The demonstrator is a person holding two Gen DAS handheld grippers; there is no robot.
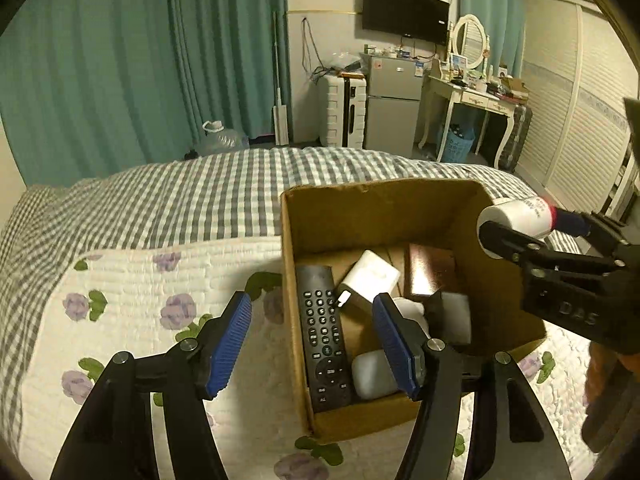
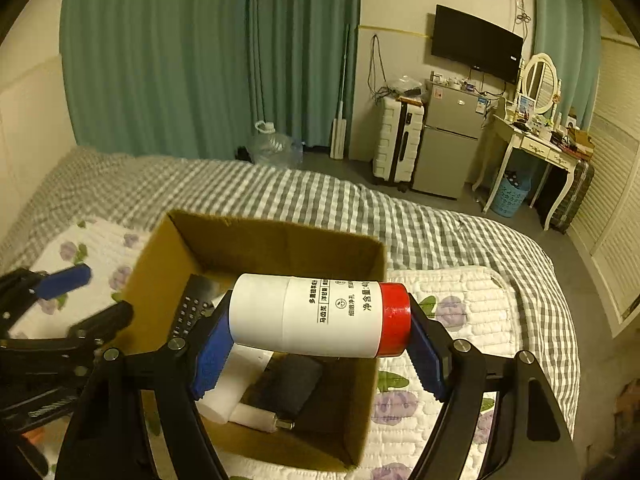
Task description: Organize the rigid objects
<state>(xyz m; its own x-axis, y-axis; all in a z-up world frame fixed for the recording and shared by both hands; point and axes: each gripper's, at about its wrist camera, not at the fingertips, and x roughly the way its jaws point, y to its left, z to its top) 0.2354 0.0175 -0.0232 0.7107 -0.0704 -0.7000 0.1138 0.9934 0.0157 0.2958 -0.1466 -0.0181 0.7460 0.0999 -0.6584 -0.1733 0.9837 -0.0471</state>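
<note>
An open cardboard box [image 1: 384,208] stands on the bed. In it lie a black remote [image 1: 324,340], a white charger [image 1: 370,278], a white earbud case [image 1: 372,376] and a dark brown flat item [image 1: 430,274]. My left gripper [image 1: 312,300] hangs open above the box's left side, straddling its left wall, with nothing between its blue pads. My right gripper [image 2: 320,316] is shut on a white bottle with a red cap [image 2: 312,312], clamped end to end and lying crosswise. It hovers over the box [image 2: 280,240], near the right wall. The left wrist view shows the bottle [image 1: 516,212] at the right.
The box sits on a white floral quilt [image 1: 140,292] spread over a grey checked bedcover [image 1: 180,196]. Past the bed's far edge are a white suitcase [image 1: 344,108], a small fridge [image 1: 392,100], a dressing table [image 1: 472,96] and green curtains [image 1: 120,60].
</note>
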